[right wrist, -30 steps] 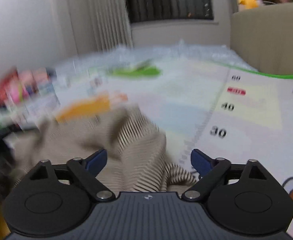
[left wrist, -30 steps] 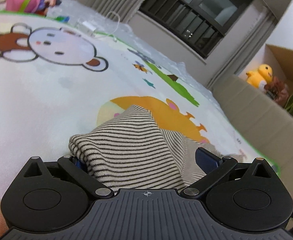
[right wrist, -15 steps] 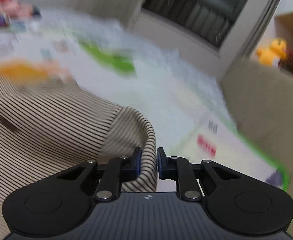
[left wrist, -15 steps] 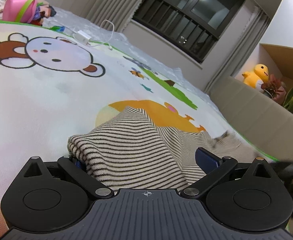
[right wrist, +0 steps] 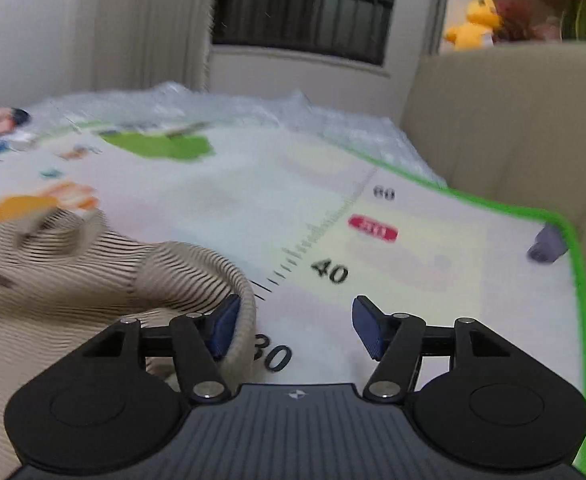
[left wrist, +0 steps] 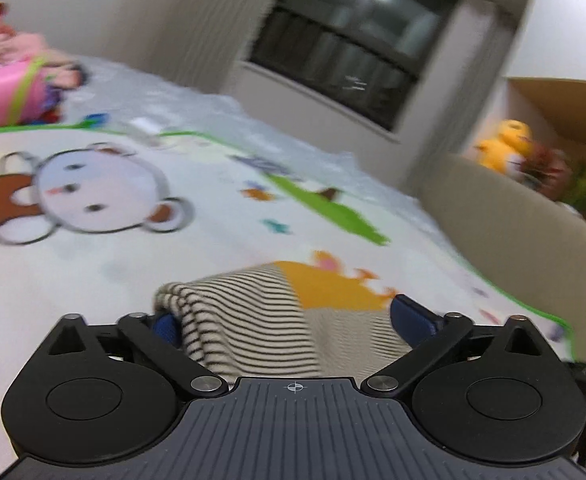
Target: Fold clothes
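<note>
Striped garment (left wrist: 261, 320), cream with thin dark lines, lies bunched on a cartoon play mat (left wrist: 173, 248), its folded edge between the wide-spread pads of the left gripper (left wrist: 289, 320), which do not press it. The right gripper (right wrist: 295, 328), jaws just opened, stands apart over bare mat, the cloth's rolled hem (right wrist: 197, 272) against its left pad. A printed ruler reads 30, 40, 60. Beyond: beige sofa (right wrist: 513, 120), dark window (left wrist: 353, 52).
</note>
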